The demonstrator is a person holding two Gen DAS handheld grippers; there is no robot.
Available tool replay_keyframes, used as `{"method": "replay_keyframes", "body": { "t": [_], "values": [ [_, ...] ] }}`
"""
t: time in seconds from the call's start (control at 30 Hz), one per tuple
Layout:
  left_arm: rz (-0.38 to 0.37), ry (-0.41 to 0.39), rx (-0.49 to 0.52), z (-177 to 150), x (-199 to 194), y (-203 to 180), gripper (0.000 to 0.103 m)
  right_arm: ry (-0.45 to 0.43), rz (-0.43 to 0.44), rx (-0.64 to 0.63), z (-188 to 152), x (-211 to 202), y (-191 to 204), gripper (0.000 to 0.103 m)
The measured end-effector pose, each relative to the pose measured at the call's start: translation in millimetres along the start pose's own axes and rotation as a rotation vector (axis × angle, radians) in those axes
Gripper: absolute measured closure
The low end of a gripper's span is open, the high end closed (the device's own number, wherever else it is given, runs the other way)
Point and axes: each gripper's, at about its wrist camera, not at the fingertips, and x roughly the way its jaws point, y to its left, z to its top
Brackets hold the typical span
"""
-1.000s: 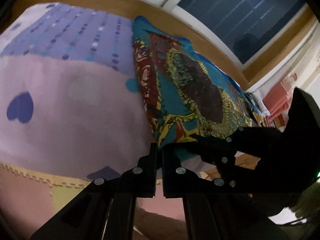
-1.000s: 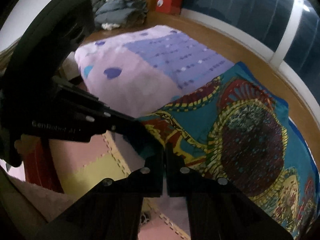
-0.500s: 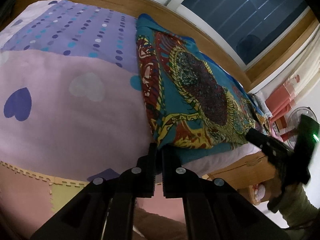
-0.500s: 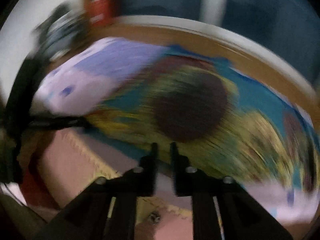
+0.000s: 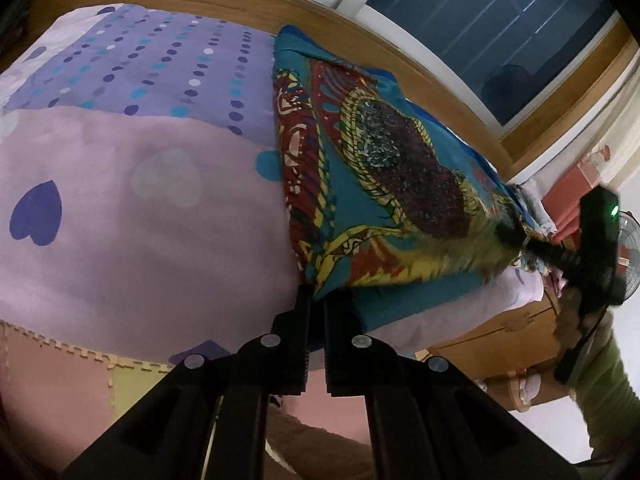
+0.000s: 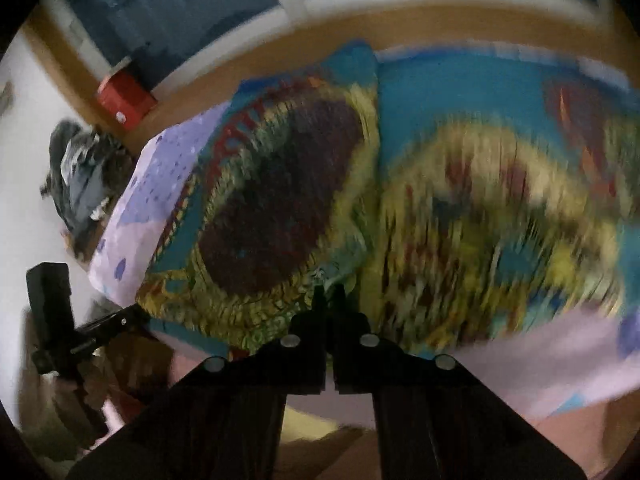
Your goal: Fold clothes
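The bed (image 5: 120,248) fills most of my view, its lilac heart sheet bare to the left. The patterned teal cloth (image 5: 384,168) lies across the bed's right part, its near edge hanging just over the mattress side. My left gripper (image 5: 316,300) tilts downward, pinching the cloth's near corner. My right gripper (image 6: 329,294) (that view is blurred) is clamped on the same edge further along. Pink floor mat (image 5: 52,384) lies below.
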Motion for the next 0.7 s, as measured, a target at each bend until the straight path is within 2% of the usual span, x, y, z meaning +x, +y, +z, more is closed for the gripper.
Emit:
{"method": "replay_keyframes", "body": {
  "t": [0.07, 0.17, 0.23, 0.33, 0.37, 0.43, 0.5, 0.6, 0.7],
  "values": [
    [-0.004, 0.001, -0.002, -1, 1, -2, 0.098, -0.017, -0.005, -0.031, 11, -6, -1, 0.102],
    [0.010, 0.002, 0.005, -1, 3, -6, 0.098, 0.052, -0.052, -0.066, 9, 9, -8, 0.102],
    [0.014, 0.004, 0.003, -1, 3, -6, 0.098, 0.085, -0.093, -0.028, 0, 14, -17, 0.100],
    [0.006, 0.007, -0.022, 0, 2, -3, 0.098, 0.075, -0.063, 0.150, -27, -2, -45, 0.093],
    [0.006, 0.008, -0.026, 0, 2, -3, 0.098, 0.060, -0.032, 0.239, -40, -10, -58, 0.090],
    [0.010, 0.013, -0.025, 1, 2, -3, 0.098, 0.028, 0.040, 0.416, -64, -23, -82, 0.075],
    [0.014, 0.019, -0.024, 2, 3, -3, 0.098, 0.008, 0.101, 0.551, -81, -28, -99, 0.071],
    [0.019, 0.029, -0.021, 3, 3, -4, 0.098, -0.008, 0.138, 0.636, -89, -22, -111, 0.071],
    [0.028, 0.036, -0.009, 3, 4, -6, 0.098, -0.038, 0.128, 0.660, -86, -19, -110, 0.071]
  ]
}}
